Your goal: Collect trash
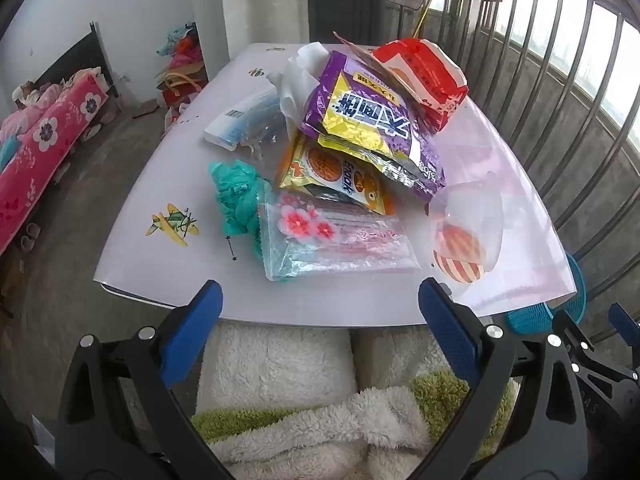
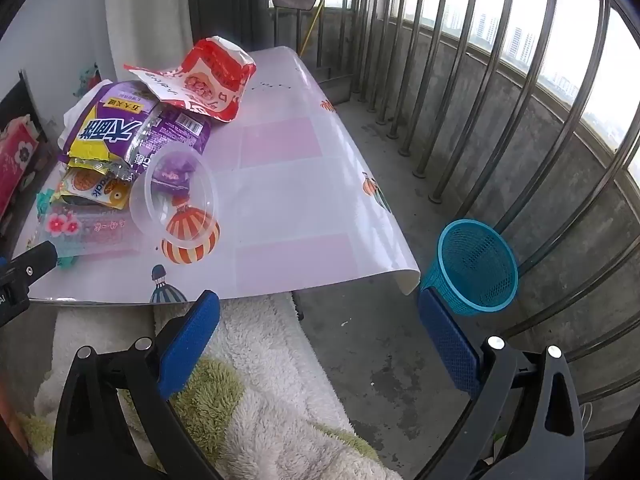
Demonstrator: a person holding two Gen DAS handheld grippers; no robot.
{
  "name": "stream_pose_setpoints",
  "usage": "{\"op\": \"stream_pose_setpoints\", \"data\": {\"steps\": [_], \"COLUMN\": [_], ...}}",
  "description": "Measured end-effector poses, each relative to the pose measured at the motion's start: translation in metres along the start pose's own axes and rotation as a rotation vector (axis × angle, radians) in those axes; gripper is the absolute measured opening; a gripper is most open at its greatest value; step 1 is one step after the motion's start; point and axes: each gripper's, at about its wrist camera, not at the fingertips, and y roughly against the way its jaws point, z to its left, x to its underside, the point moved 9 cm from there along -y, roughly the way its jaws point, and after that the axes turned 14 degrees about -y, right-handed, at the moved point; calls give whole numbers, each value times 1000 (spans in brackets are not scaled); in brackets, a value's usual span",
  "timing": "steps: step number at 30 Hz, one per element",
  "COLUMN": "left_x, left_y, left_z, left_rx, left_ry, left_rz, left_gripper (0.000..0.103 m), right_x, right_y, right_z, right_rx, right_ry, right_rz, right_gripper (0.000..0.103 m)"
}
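Note:
A pile of trash lies on the white table (image 1: 132, 256): a purple snack bag (image 1: 372, 120), a red bag (image 1: 424, 76), an orange biscuit wrapper (image 1: 340, 176), a flowered clear packet (image 1: 336, 236), crumpled teal plastic (image 1: 236, 196), a clear plastic cup (image 1: 468, 224) and a white-blue packet (image 1: 240, 120). My left gripper (image 1: 320, 312) is open and empty at the table's near edge. My right gripper (image 2: 320, 320) is open and empty, off the table's near right corner. A teal mesh basket (image 2: 476, 268) stands on the floor by the right fingers (image 2: 448, 340).
A metal railing (image 2: 520, 120) runs along the right side. A fluffy white and green blanket (image 1: 300, 400) lies below both grippers. A bed with pink floral bedding (image 1: 44, 140) stands at far left. The concrete floor (image 2: 380, 360) shows beside the table.

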Motion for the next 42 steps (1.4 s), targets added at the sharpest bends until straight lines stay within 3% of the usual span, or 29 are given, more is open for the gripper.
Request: {"op": "stream_pose_setpoints", "data": {"steps": [42], "left_x": [-14], "left_y": [3], "left_z": [-18], "left_rx": [50], "left_ry": [-48], "left_rz": [-34], "left_gripper": [94], "right_x": [-6], "right_y": [-2], "right_z": [-10], "right_rx": [9], "right_ry": [-24], "right_rz": [-4], "right_gripper": [97]}}
